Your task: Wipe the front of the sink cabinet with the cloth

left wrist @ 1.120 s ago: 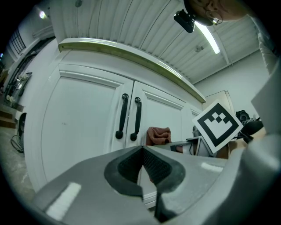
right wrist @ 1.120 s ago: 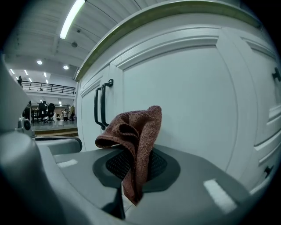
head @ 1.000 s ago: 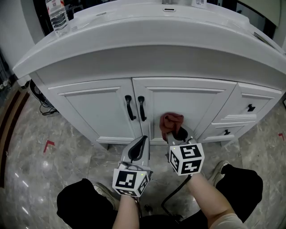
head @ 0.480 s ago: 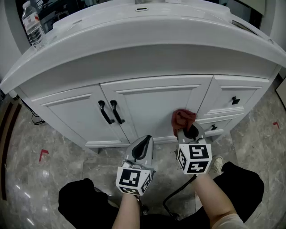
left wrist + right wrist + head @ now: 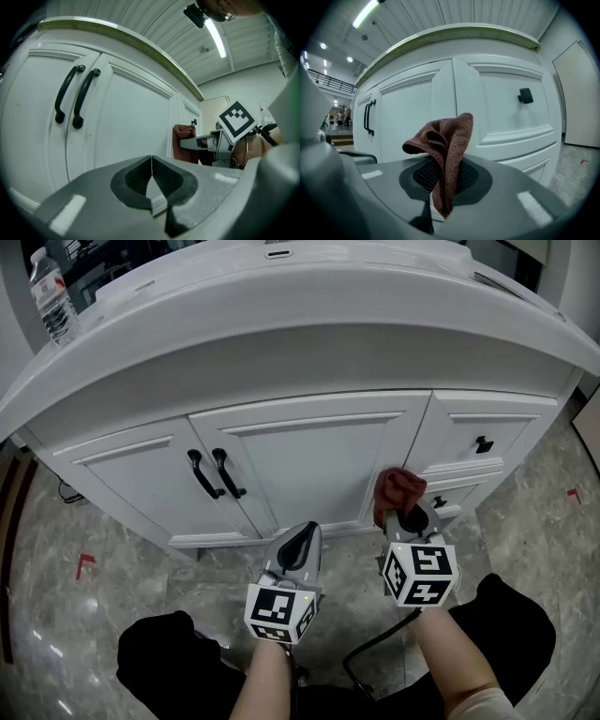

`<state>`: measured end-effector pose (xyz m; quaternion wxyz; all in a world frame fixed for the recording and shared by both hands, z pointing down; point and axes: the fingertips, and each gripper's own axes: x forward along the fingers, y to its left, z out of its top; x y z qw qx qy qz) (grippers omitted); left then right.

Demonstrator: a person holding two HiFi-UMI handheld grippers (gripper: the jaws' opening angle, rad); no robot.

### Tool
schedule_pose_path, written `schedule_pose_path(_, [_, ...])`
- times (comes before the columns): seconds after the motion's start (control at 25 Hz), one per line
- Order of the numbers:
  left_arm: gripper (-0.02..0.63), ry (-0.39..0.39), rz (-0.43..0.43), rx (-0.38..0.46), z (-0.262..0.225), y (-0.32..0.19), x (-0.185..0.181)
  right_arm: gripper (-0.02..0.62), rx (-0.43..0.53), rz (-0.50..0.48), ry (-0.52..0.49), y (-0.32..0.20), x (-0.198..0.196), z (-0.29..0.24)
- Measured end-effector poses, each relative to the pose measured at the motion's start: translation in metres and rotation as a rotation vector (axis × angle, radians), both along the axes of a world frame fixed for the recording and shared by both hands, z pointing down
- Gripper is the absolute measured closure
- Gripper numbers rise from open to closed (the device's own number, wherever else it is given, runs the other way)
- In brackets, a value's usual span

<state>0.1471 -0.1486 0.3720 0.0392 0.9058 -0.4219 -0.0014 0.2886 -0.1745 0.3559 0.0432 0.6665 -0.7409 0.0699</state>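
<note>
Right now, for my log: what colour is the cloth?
Reddish-brown knitted cloth; clearest in right gripper view.

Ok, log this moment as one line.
right claw: shut on cloth | cloth: at cabinet front, beside drawers, contact unclear | left claw: shut, empty

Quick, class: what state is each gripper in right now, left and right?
Left gripper: closed, empty.
Right gripper: closed on the cloth.

I seem to be working in a bathroom mock-up inside a large hall: a white sink cabinet [image 5: 309, 456] with black handles [image 5: 200, 476], marble-tiled floor [image 5: 103, 521], ribbed ceiling [image 5: 154, 23], strip light [image 5: 216, 35], far-left railing [image 5: 326, 80].
</note>
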Motion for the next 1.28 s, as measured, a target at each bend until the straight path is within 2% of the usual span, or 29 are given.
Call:
schedule_pose_path(0.16, [0.606,0.004,-0.035,-0.005,0.002,-0.002,-0.023,0.515,-0.007,-0.113,-0.028,0.005,-0.049,0.002])
schedule_pose_path(0.4, [0.606,-0.008,-0.138,-0.022,0.018,-0.004,-0.082,0.514,-0.096,-0.28,-0.014,0.006,-0.143,0.044])
schedule_pose_path(0.6, [0.606,-0.009,-0.214,-0.055,0.034,-0.003,-0.131,0.514,-0.134,-0.339,-0.036,-0.003,-0.207,0.072])
schedule_pose_path(0.76, [0.606,-0.011,-0.259,-0.075,0.045,0.004,-0.162,0.514,-0.14,-0.362,-0.079,-0.013,-0.244,0.084])
schedule_pose_path(1.0, [0.606,-0.013,-0.273,-0.082,0.051,0.004,-0.18,0.514,-0.121,-0.356,-0.086,-0.027,-0.263,0.088])
schedule_pose_path(1.28, [0.606,-0.022,-0.235,-0.083,0.054,-0.002,-0.166,0.514,-0.098,-0.331,-0.053,-0.028,-0.242,0.088])
